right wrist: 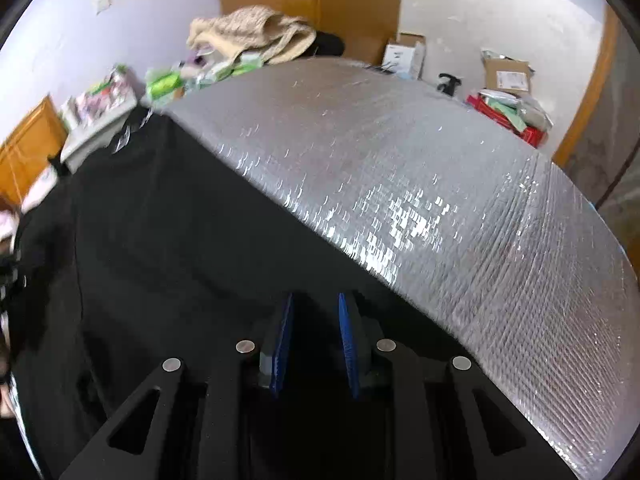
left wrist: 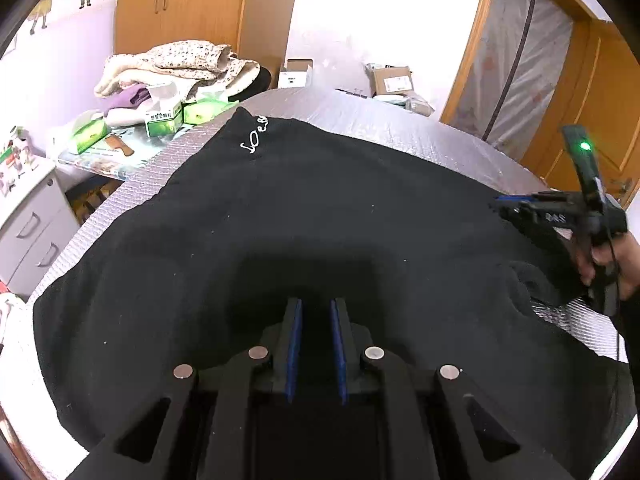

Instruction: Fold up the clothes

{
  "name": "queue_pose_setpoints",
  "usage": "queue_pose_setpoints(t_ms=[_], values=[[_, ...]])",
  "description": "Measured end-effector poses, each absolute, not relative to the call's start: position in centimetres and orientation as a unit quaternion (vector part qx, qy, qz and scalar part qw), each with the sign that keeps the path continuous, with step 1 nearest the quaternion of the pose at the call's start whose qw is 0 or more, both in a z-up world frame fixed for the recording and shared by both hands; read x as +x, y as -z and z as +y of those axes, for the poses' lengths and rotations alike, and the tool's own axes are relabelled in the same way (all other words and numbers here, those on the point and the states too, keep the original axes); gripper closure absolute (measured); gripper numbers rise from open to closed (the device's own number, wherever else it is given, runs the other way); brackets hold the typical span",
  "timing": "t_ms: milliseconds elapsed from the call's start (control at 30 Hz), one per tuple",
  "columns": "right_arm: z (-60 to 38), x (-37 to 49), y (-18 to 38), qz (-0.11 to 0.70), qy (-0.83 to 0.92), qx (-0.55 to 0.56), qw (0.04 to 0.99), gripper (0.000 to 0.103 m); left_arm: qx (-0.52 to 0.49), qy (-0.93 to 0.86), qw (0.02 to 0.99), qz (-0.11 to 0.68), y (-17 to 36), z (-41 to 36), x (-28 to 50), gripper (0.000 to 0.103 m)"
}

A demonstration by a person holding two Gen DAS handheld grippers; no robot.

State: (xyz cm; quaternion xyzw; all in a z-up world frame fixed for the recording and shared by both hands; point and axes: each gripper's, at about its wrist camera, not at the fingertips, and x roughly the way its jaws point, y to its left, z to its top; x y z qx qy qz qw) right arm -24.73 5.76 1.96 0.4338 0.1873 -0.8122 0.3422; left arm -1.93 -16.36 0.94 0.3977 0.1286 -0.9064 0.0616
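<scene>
A black garment [left wrist: 304,216] lies spread flat on the silver quilted surface [right wrist: 400,168], directly beneath and ahead of the left gripper [left wrist: 316,312]. White script lettering marks its far corner. Its right edge is bunched into a thick roll below the right gripper [left wrist: 500,206]. In the right wrist view the garment runs leftward, its edge slanting diagonally.

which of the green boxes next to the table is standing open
The middle green box, just below the purple cloth: its white top flaps stand up. The green packs either side look sealed.
</scene>
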Motion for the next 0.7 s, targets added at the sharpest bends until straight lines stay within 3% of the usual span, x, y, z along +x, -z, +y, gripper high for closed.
queue_pose_setpoints(t_ms=[167,533,700], values=[[4.1,-24.1,-3.7,0.182,0.814,0.413,0.367,0.078,0.364,0.920,0.070,0.126,-3.1,-17.4,-1.9,0.088],[-7.8,-21.2,-3.0,0.206,0.735,0.415,0.496,0.079,0.393,0.899,0.113,0.158,-0.4,-19.6,0.4,0.088],[-13.7,-20.2,-1.3,0.259,0.724,0.408,0.493,0.079,0.376,0.906,0.105,0.162,-0.2,-19.7,1.3,0.088]])
